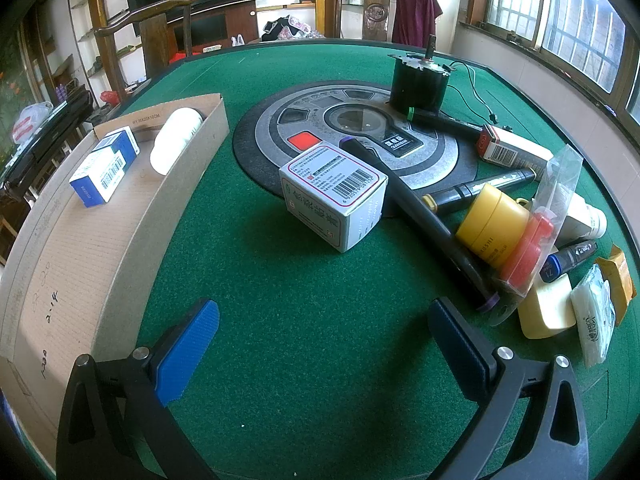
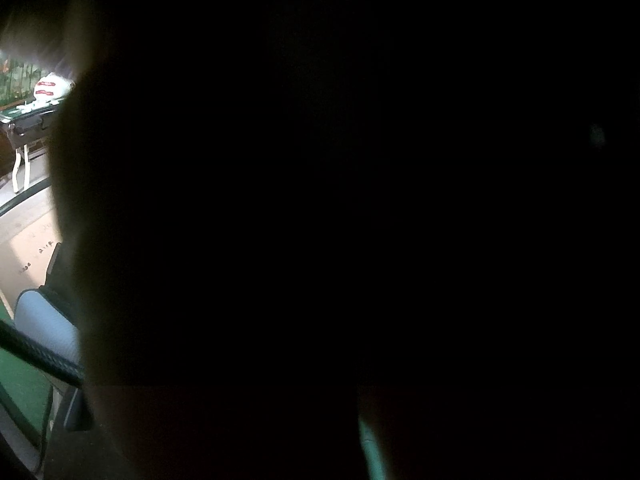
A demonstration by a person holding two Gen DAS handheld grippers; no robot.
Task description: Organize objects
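My left gripper [image 1: 320, 344] is open and empty above the green table [image 1: 280, 300]. A white medicine box [image 1: 334, 196] stands ahead of it, between the fingers' line. A cardboard tray [image 1: 120, 216] at left holds a blue and white box [image 1: 106, 166] and a white bottle [image 1: 174, 140]. At right lies a pile: a long black pen [image 1: 424, 216], a yellow jar [image 1: 492, 222], a red item in a clear bag [image 1: 532, 248], markers, a cream block [image 1: 548, 312]. The right wrist view is almost wholly blocked by something dark and close; one pale blue finger pad [image 2: 44, 320] shows at left.
A round grey panel [image 1: 360, 136] sits mid-table with a black motor [image 1: 418, 82] and its wire on it. A white and red box [image 1: 508, 150], a tissue pack [image 1: 594, 320] and an orange packet [image 1: 620, 276] lie at right. Wooden chairs stand beyond the far edge.
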